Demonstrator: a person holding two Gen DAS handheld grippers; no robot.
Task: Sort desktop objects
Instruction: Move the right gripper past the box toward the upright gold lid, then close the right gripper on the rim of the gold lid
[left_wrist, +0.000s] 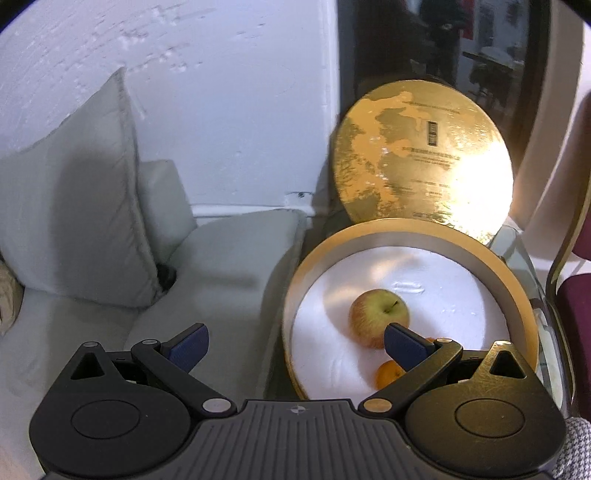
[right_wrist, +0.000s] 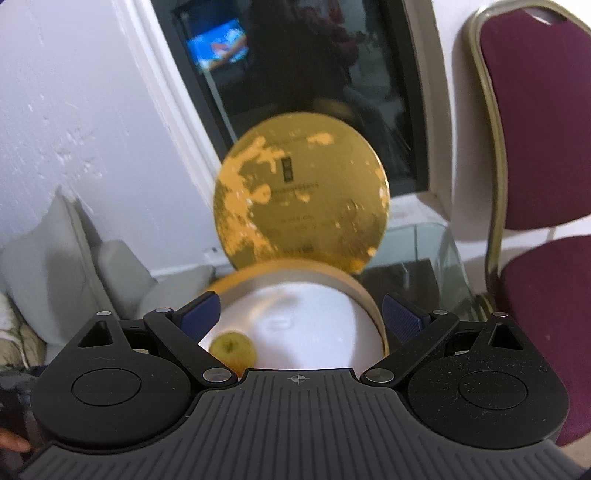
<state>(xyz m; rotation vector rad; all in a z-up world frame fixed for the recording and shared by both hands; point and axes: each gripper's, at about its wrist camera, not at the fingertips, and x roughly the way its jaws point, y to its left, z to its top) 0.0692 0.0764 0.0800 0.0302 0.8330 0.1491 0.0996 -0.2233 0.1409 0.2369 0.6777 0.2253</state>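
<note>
Grey cushions (left_wrist: 74, 206) line the left of the scene, propped against a white wall (left_wrist: 203, 92) beside a round gold box (left_wrist: 517, 302) on a glass table (right_wrist: 424, 240). Seen from the left wrist, the left gripper (left_wrist: 295, 343) hangs with its blue-padded fingers (left_wrist: 190, 345) spread wide and empty, one over the cushions, the other over the box's near rim. Inside, on a white liner, an apple (left_wrist: 378, 317) sits near the middle, its stem tilted up and to the right, with an orange (left_wrist: 389, 373) just beside it toward the camera, partly hidden by the right finger. Behind the box its gold lid (left_wrist: 424, 158) stands on edge, leaning back against a dark window (right_wrist: 295, 74). From the right wrist, the right gripper (right_wrist: 301, 314) is likewise spread and holds nothing, its fingers straddling the box. A maroon chair (right_wrist: 535, 147) stands at far right.
</note>
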